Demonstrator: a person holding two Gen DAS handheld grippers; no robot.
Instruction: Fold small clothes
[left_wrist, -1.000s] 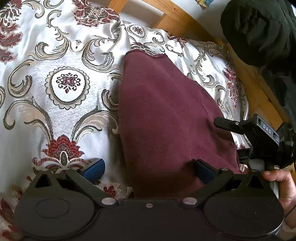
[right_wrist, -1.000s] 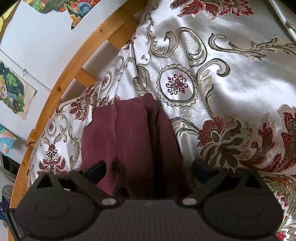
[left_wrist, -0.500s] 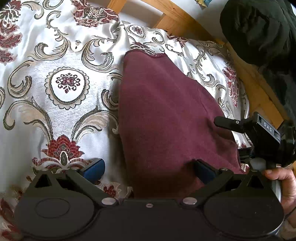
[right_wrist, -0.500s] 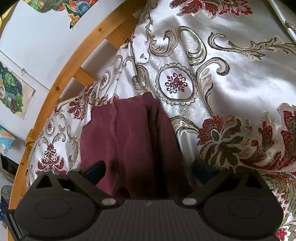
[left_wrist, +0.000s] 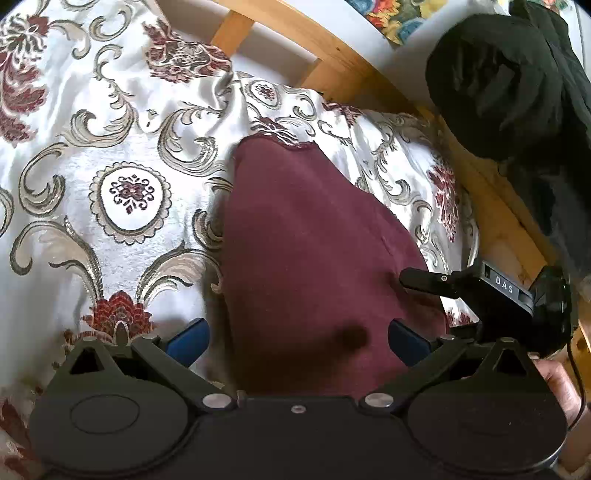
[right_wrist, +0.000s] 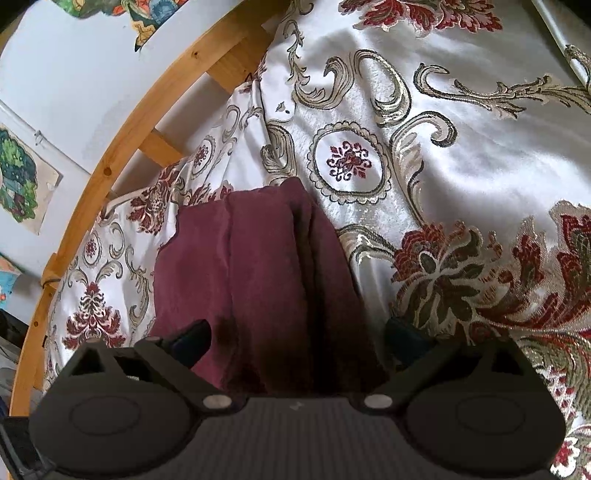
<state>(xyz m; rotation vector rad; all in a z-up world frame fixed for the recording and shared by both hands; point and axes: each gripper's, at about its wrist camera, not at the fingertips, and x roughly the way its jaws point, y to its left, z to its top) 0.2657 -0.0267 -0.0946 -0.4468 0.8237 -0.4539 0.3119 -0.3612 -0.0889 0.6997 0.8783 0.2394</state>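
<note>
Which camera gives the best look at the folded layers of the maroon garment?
The right wrist view: the maroon garment shows ridges and overlapping layers there. The left wrist view shows it as one smooth, flat panel.

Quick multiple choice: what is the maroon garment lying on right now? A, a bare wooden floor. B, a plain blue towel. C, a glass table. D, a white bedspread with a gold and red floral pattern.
D: the maroon garment lies flat on a white satin bedspread with gold scrolls and red flowers, and the wooden bed frame runs along its edge.
</note>
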